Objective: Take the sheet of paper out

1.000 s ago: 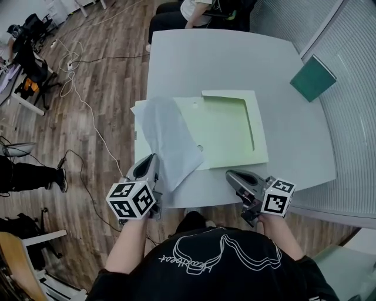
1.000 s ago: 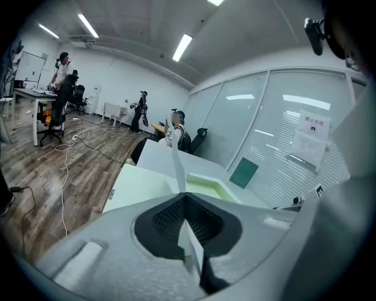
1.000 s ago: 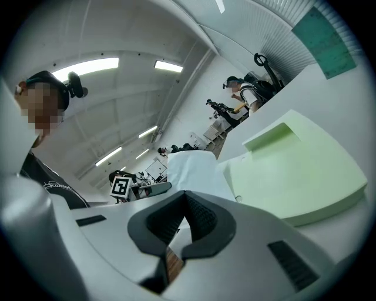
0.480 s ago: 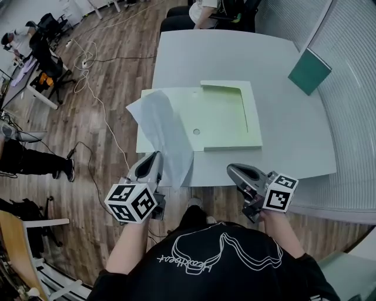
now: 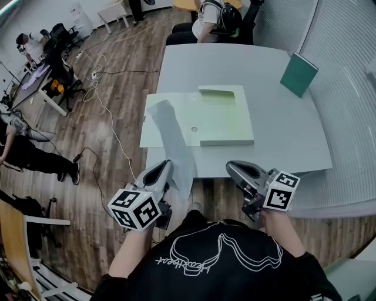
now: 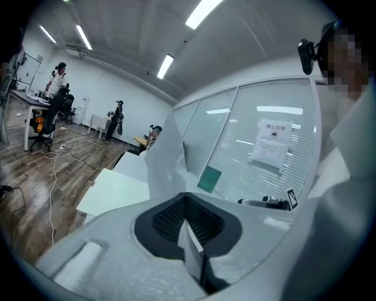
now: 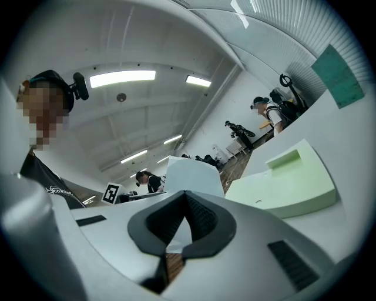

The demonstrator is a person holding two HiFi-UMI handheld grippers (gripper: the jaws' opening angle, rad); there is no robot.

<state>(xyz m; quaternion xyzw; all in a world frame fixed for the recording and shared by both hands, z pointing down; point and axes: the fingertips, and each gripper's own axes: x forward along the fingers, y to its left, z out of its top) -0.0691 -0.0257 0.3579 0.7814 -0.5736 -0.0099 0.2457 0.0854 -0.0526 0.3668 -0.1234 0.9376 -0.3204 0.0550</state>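
The pale grey sheet of paper (image 5: 174, 144) hangs in the air over the table's near left corner, its lower end pinched in my left gripper (image 5: 168, 167), which is shut on it. In the left gripper view the sheet (image 6: 166, 157) rises straight out of the closed pads (image 6: 170, 216). The open light-green folder (image 5: 222, 115) lies flat on the grey table (image 5: 288, 132), beyond the sheet. My right gripper (image 5: 231, 167) hovers off the table's near edge, shut and holding nothing; in its own view (image 7: 185, 197) the sheet (image 7: 194, 173) and the folder (image 7: 288, 183) lie ahead.
A dark green book (image 5: 298, 73) leans against the blinds at the table's far right. A person sits at the table's far end (image 5: 214, 14). Cables (image 5: 100, 94), desks and chairs stand on the wooden floor to the left, with other people there.
Both grippers have drawn back toward me and risen past the table's near edge. The sheet has come off the folder with the left gripper and now hangs free.
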